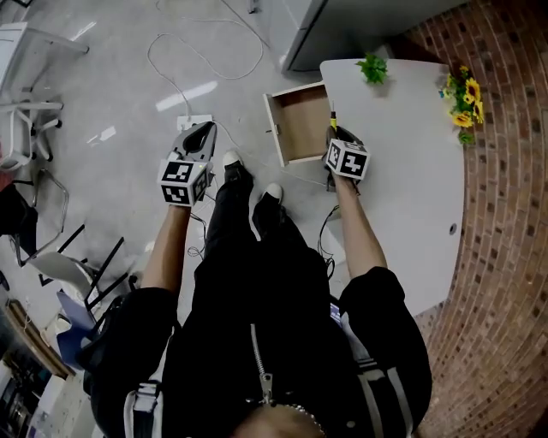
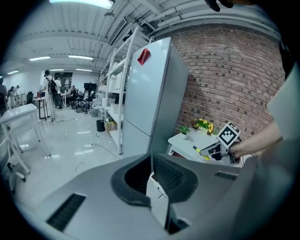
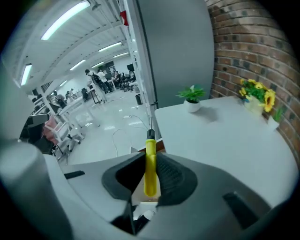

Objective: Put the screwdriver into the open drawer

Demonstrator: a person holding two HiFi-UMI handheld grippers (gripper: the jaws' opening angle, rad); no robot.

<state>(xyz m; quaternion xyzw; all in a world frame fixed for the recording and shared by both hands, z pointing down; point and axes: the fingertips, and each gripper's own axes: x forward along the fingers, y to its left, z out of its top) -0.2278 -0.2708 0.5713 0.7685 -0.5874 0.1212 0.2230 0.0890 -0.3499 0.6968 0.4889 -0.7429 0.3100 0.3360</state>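
Note:
A screwdriver (image 3: 150,164) with a yellow handle and dark shaft stands between the jaws of my right gripper (image 3: 150,157), which is shut on the handle. In the head view this right gripper (image 1: 336,130) hovers at the right rim of the open wooden drawer (image 1: 301,124), by the white table's (image 1: 411,188) left edge; the screwdriver's (image 1: 333,120) tip pokes out ahead. My left gripper (image 1: 205,130) hangs over the floor left of the drawer. In its own view the left gripper (image 2: 151,157) is shut on nothing, and the right gripper (image 2: 213,151) shows with the screwdriver (image 2: 201,151).
A small potted plant (image 1: 372,68) and sunflowers (image 1: 462,98) stand at the table's far side. A grey cabinet (image 1: 360,26) rises behind the drawer, a brick wall (image 1: 505,239) to the right. Cables and a power strip (image 1: 193,121) lie on the floor; my shoes (image 1: 231,161) are just below.

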